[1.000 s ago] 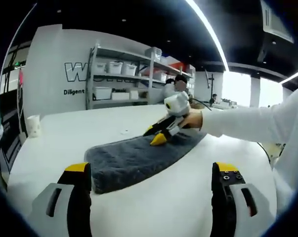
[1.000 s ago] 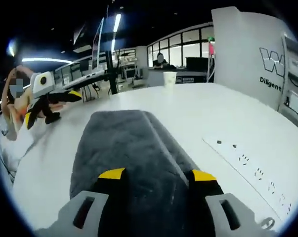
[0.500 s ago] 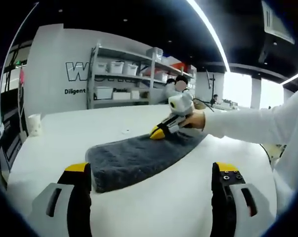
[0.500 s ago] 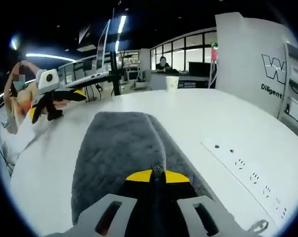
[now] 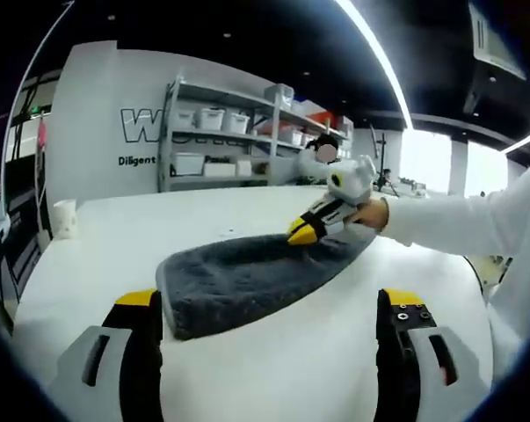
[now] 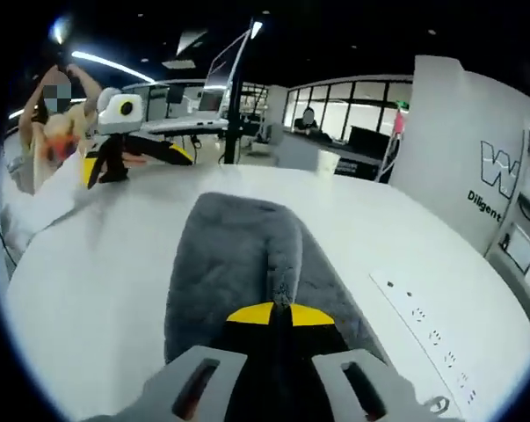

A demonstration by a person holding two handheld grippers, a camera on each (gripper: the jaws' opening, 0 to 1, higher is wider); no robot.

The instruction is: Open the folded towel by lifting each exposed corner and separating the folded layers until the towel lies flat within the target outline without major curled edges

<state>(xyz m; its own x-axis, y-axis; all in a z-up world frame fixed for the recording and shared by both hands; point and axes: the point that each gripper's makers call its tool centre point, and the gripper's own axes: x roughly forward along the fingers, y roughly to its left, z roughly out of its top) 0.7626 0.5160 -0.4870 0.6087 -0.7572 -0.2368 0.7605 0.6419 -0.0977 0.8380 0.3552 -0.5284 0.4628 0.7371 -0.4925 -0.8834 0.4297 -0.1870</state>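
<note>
A dark grey folded towel (image 5: 247, 277) lies on the white table (image 5: 115, 237). In the left gripper view my left gripper (image 5: 269, 303) stands open just short of the towel's near end, with nothing between its jaws. My right gripper (image 5: 305, 232) comes in from the right, shut on the towel's far edge. In the right gripper view my right gripper (image 6: 276, 314) pinches the top layer of the towel (image 6: 234, 255), which rises in a ridge toward the jaws. The left gripper (image 6: 134, 161) shows open beyond the towel's far end.
A metal shelf with white bins (image 5: 212, 132) stands at the wall behind the table. A paper cup (image 5: 64, 218) sits near the table's left edge. A socket strip (image 6: 420, 327) lies flush in the table right of the towel. A white sleeve (image 5: 458, 220) reaches in.
My right gripper went from open over the towel to shut on its top layer, then drew that layer up and to the right in the left gripper view. The left gripper stayed put.
</note>
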